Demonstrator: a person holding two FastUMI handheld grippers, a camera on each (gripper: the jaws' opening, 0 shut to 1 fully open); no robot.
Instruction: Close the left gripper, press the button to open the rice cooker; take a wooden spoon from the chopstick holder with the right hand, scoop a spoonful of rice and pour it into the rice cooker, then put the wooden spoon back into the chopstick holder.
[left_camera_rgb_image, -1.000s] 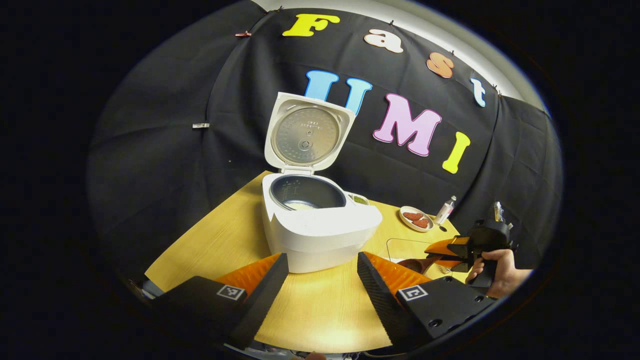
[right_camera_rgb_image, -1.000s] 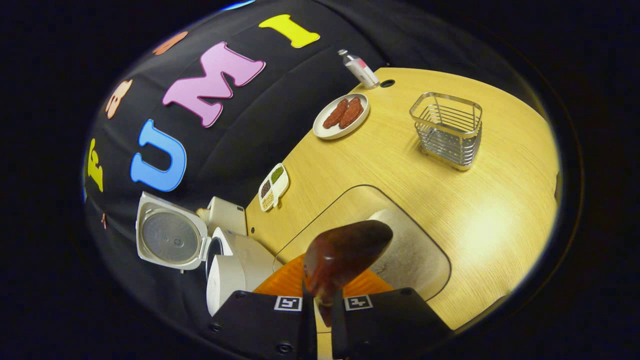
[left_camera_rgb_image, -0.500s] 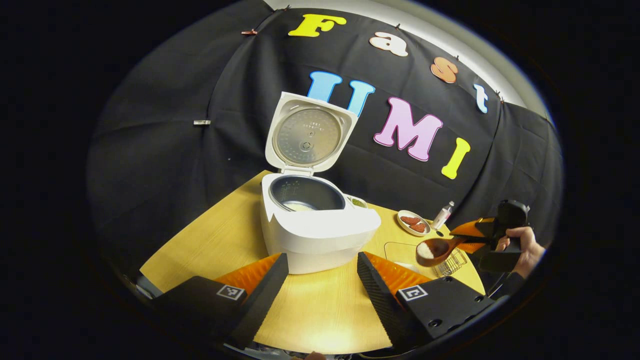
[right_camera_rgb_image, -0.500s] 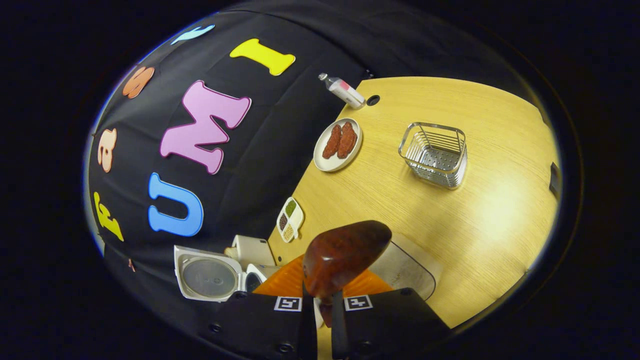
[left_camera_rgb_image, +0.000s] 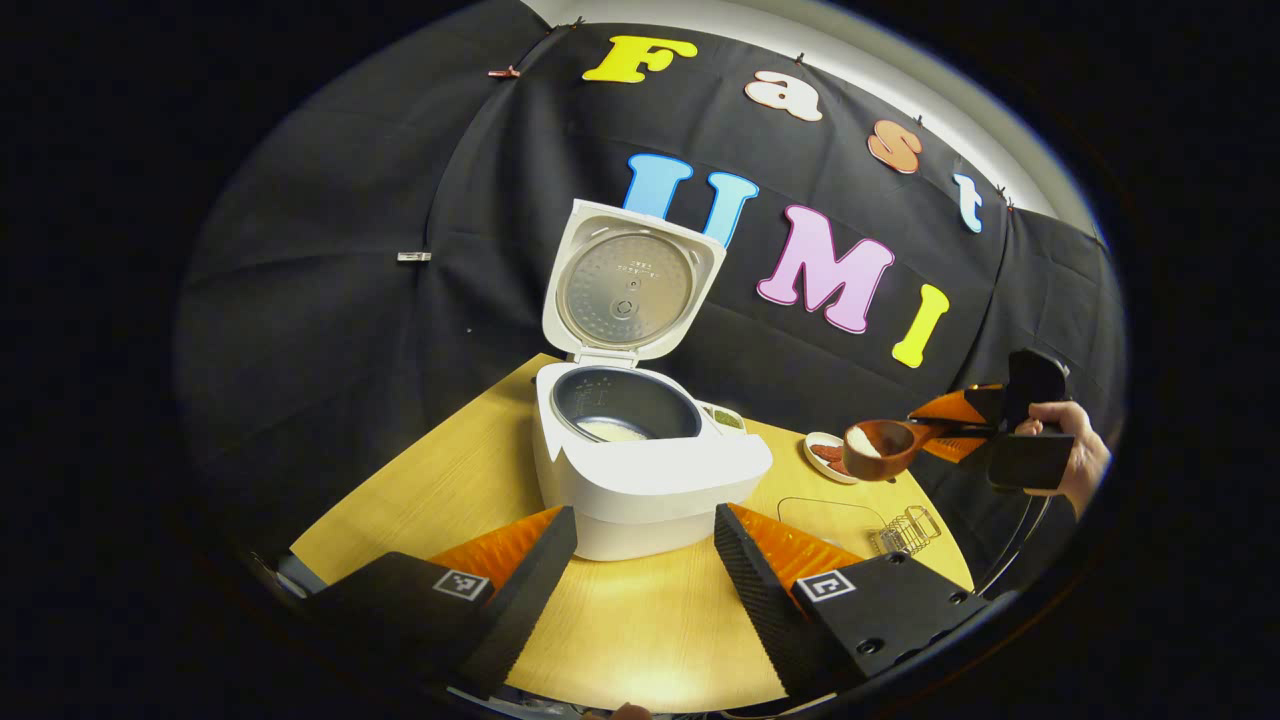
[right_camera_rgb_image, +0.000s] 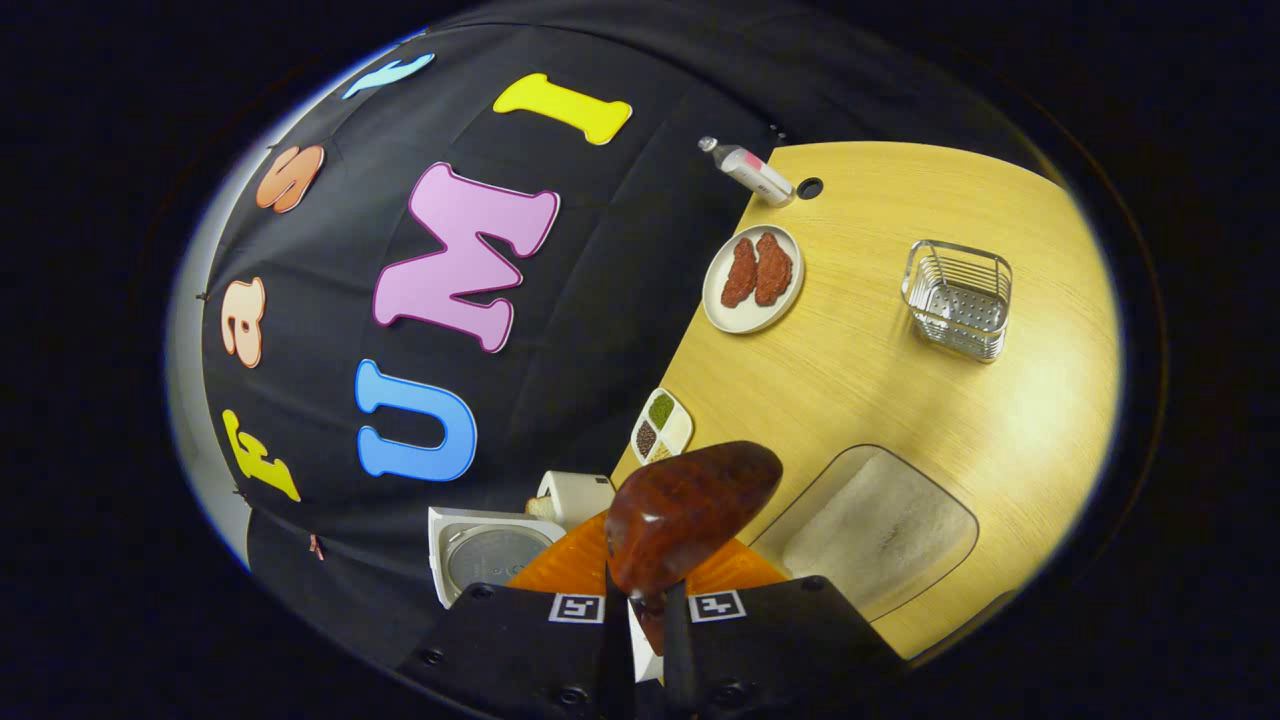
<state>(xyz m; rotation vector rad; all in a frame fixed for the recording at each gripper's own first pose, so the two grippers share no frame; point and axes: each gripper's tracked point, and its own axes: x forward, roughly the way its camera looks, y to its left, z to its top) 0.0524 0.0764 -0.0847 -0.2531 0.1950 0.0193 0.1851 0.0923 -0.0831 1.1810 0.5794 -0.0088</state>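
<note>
The white rice cooker (left_camera_rgb_image: 650, 475) stands open on the wooden table, lid (left_camera_rgb_image: 630, 285) upright, a little rice in its dark pot (left_camera_rgb_image: 625, 405). My left gripper (left_camera_rgb_image: 645, 570) hangs open just in front of it, holding nothing. At the right, a hand (left_camera_rgb_image: 1078, 462) carries my right gripper (left_camera_rgb_image: 975, 430), shut on the handle of the wooden spoon (left_camera_rgb_image: 878, 448). White rice lies in the spoon's bowl, raised above the table to the cooker's right. In the right gripper view the spoon's back (right_camera_rgb_image: 690, 505) rises from my right gripper (right_camera_rgb_image: 645, 625), with the cooker lid (right_camera_rgb_image: 490, 555) to its left.
The wire chopstick holder (right_camera_rgb_image: 958, 300) stands empty near the table's far side. A clear tray of rice (right_camera_rgb_image: 880, 530) lies below the spoon. A plate of red-brown pieces (right_camera_rgb_image: 752, 278), a small bottle (right_camera_rgb_image: 755, 172) and a three-part dish of grains (right_camera_rgb_image: 662, 425) line the wall edge.
The right gripper has lifted the spoon out of the rice tray, now loaded with rice, and raised it higher. The left gripper has barely shifted.
</note>
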